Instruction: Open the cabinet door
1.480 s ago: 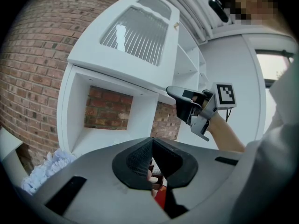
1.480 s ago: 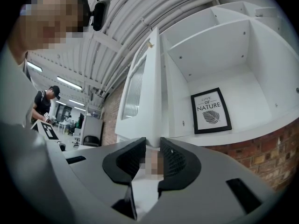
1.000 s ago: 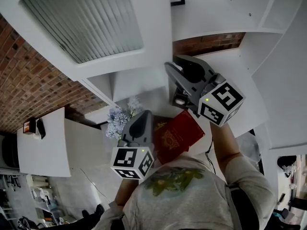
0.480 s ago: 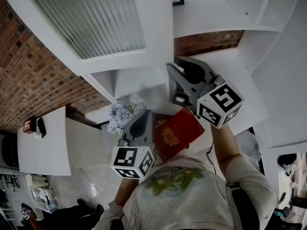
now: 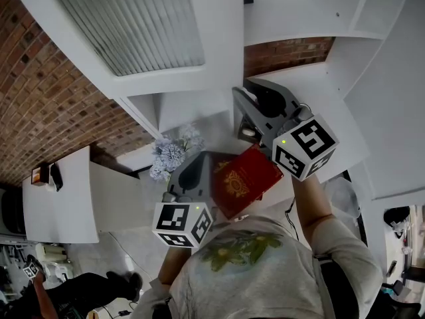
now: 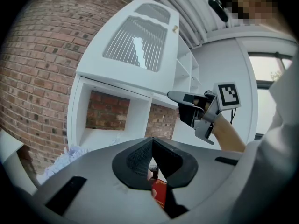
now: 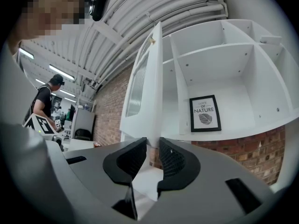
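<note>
Over the last second the cabinet door (image 5: 133,32) has shifted a little to the right across the head view, and the right tongs (image 7: 153,147) have kept their place on it. A person in dark clothes (image 5: 73,294) has come into the lower left corner of that view.

The door stands swung well out from the white cabinet (image 7: 224,69), and its ribbed glass panel (image 5: 129,22) faces up toward the head camera. The right tongs are closed on the door's lower edge at its free corner. The white edge runs down between the two pads, seen edge-on in the right gripper view. Behind it, the open upper compartment holds a framed print (image 7: 204,113) leaning against the back wall.

The left tongs (image 6: 152,143) are closed with their tips meeting and nothing between them. They hang lower than the right tongs and apart from the door, pointing toward the open compartment under it. A red book (image 5: 242,180) lies just beyond them, between the two hands in the head view. Pale flowers (image 5: 171,153) sit just beside the book, on the brick wall (image 5: 46,111) side.
</note>
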`<state>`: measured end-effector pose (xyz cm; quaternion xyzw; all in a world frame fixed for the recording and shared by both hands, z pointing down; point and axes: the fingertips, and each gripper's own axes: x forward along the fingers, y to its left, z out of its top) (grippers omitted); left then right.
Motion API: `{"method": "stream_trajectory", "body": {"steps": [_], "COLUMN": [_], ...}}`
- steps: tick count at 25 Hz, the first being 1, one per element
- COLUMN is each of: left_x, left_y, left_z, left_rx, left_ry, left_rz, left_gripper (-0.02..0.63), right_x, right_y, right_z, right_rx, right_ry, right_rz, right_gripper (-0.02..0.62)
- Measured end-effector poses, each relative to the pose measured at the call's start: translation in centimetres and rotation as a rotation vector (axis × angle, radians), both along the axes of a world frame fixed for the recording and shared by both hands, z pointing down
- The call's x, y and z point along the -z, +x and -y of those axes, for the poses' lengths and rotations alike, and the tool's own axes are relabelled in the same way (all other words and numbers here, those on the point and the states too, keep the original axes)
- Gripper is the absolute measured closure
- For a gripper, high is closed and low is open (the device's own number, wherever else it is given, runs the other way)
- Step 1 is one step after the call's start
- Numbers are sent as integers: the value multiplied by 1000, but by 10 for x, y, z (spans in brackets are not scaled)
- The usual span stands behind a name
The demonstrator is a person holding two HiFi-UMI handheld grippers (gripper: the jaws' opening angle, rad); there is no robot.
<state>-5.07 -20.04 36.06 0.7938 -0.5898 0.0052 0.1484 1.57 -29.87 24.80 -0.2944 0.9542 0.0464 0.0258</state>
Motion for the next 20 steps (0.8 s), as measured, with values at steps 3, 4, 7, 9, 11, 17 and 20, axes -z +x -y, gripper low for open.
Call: {"method": "stream_trajectory", "body": {"steps": [3, 4, 7, 9, 11, 17, 20], "left_x": [1, 2, 3, 5, 6, 8, 9], "left_y": [0, 0, 1, 0, -1, -2, -3], "left_z": [-3, -4, -8, -11, -13, -23, -29], "left_rx": [-11, -15, -33, -43, -52, -79, -88], "left_ry": [3, 4, 6, 8, 9, 5, 0], "left_rz": [-1, -1, -1, -2, -3, -5, -6], "left_gripper": [595, 595, 595, 595, 595, 595, 595], "right_x": [0, 0, 0, 0, 0, 0, 0], "right_y": [1, 1, 1, 1, 1, 2, 2], "right_z": [-6, -8, -15, -19, -23, -36, -42], "right_rx": [-12, -16, -30, -40, -48, -76, -88], "right_ry": [1, 1, 3, 2, 2, -3, -7], "right_rz": [-1, -2, -7, -7, -3, -6, -6], "right_gripper": [502, 502, 503, 503, 503, 505, 506]}}
